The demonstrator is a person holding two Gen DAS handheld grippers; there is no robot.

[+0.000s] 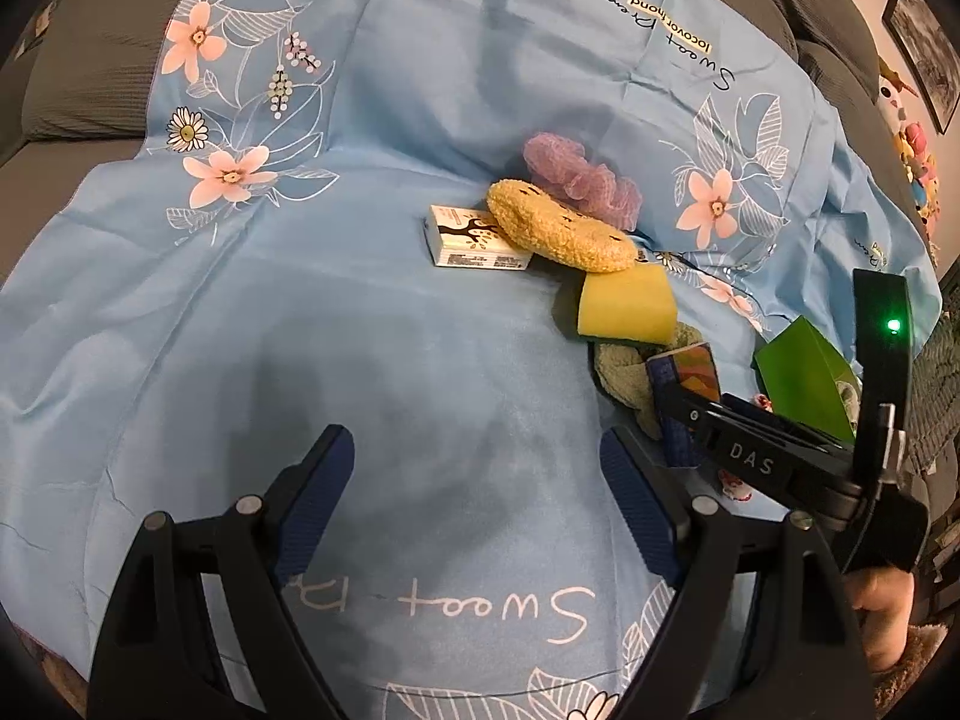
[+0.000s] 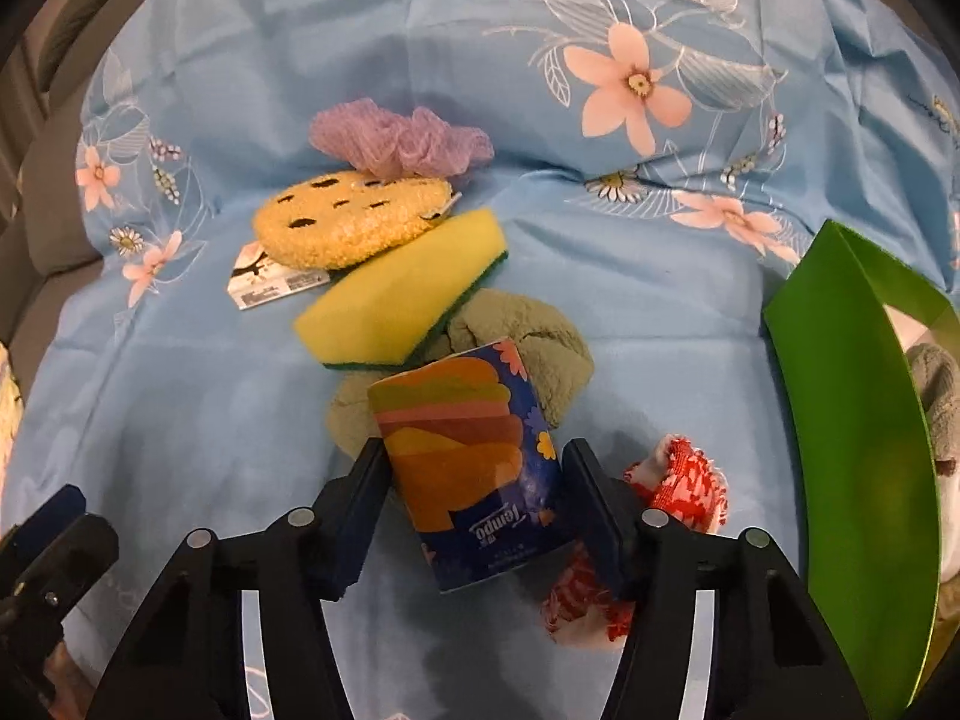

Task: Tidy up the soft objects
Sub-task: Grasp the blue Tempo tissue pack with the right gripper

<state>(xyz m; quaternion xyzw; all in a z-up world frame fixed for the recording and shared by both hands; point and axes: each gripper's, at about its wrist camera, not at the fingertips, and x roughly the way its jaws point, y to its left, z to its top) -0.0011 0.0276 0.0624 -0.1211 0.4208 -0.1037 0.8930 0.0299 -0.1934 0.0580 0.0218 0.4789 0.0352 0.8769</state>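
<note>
Fingers of the right gripper (image 2: 474, 480) clamp a blue tissue pack (image 2: 480, 462) over the green towel (image 2: 528, 336), while the left gripper (image 1: 474, 492) hovers wide open above bare blue sheet (image 1: 360, 330).

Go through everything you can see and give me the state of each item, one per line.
Left claw: open, empty.
Right claw: shut on Tempo tissue pack.
Green box: open, grey cloth inside.
Yellow sponge: leaning on green towel.
Cookie plush: lying on white tissue pack.
Purple loofah: loose on bedsheet.
Red-white cloth: crumpled.

Black gripper (image 2: 474, 504), blue-padded jaws, silver pivot screws, bare hand (image 1: 882, 618)
</note>
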